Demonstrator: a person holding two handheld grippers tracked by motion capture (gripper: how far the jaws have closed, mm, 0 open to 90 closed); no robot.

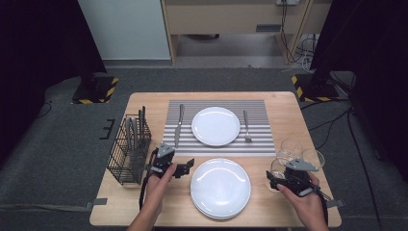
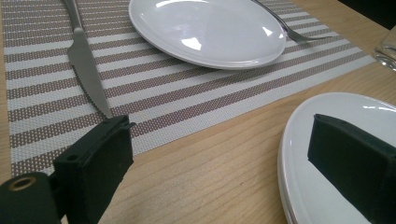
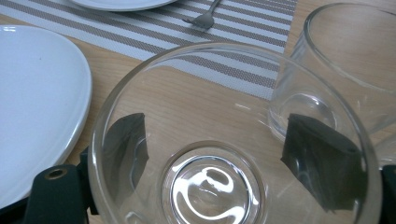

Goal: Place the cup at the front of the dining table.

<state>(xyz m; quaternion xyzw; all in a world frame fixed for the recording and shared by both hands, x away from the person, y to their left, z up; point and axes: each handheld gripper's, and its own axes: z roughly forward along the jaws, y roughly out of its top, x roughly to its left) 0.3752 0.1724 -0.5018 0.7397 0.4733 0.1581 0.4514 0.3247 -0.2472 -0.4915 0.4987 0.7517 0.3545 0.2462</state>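
Observation:
My left gripper (image 1: 188, 168) (image 2: 219, 125) is open just left of a stack of white plates (image 1: 220, 187) (image 2: 345, 105) at the table's front middle. One jaw hangs over the stack's rim, the other over bare wood. At the front right, my right gripper (image 1: 272, 180) (image 3: 215, 135) holds a clear glass (image 1: 278, 167) (image 3: 212, 186) that stands upright on the table. Its two jaws show through the glass wall, one on each side. Both grippers are held in a person's hands.
A striped placemat (image 1: 216, 149) (image 2: 187, 93) carries a white plate (image 1: 215, 126) (image 2: 205, 28), a knife (image 1: 178, 125) (image 2: 84, 60) and a fork (image 1: 246, 126) (image 2: 289, 30). A black wire cutlery basket (image 1: 129, 149) stands at the left edge. Two more glasses (image 1: 312, 158) (image 3: 345, 60) stand close behind the held one.

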